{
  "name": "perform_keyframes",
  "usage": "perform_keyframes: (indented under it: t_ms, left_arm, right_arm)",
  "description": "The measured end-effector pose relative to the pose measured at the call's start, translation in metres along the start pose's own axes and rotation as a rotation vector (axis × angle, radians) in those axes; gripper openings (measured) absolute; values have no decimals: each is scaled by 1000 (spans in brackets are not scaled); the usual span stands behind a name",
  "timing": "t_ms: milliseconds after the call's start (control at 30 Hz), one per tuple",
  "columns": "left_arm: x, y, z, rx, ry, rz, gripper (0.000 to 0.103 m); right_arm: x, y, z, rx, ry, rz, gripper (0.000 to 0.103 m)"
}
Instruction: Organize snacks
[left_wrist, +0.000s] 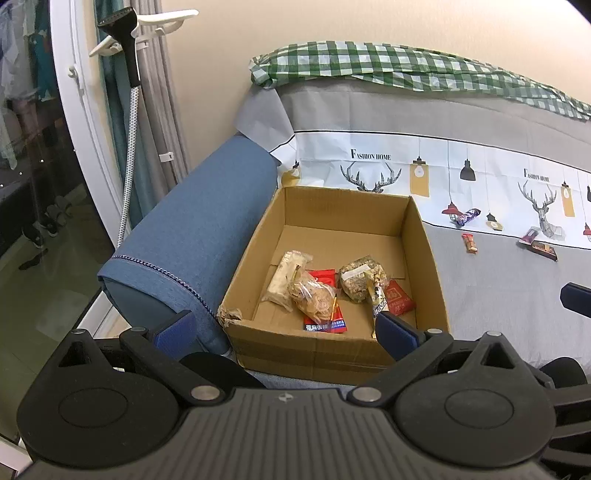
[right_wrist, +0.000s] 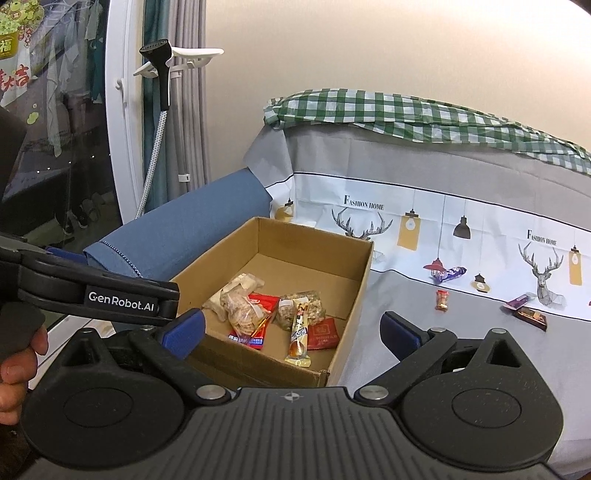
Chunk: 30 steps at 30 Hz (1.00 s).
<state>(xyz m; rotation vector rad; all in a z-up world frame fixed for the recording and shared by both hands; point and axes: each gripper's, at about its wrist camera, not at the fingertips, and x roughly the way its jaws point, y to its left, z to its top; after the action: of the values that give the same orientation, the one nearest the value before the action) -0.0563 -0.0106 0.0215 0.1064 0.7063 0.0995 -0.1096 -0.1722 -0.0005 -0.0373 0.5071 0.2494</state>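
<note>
Both your grippers are empty right now: the left gripper (left_wrist: 286, 330) has its jaws spread wide with nothing between them, and same for the right gripper (right_wrist: 291, 330). Both hang over the near edge of the box (left_wrist: 424, 236), which sits on the sofa against the blue armrest (left_wrist: 207, 221).

The box already holds a handful of packets. The loose stuff is what matters: out on the grey cover (right_wrist: 406, 332), beyond and to the right of the box's right wall, you've got an orange candy (right_wrist: 442, 299) closest, a purple bar (right_wrist: 448, 274) a bit further back by the printed strip, and a brown bar (right_wrist: 531, 317) further right again, with a small purple wrapper touching it.

All of it lies to the right of both jaws, so I'd say the right gripper is the nearer one and the obvious pick. The orange candy stands roughly end-on to you, its long axis running away from the jaws, so closing across its narrow width should work without much wrist twist. The purple bar lies more crosswise, tilted.

The right view shows your left gripper's body and your hand (right_wrist: 14, 362) crowding in from the left. The left view only catches a dark sliver of the right gripper at its right edge, but gives you a straighter look down into the box.
</note>
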Motion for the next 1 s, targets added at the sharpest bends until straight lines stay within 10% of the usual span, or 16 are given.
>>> perform_keyframes:
  t_ms: [1000]
  left_arm:
    - [63, -71, 23, 214, 171, -32, 103]
  right_arm:
    - [38, -58, -21, 181, 67, -9, 101]
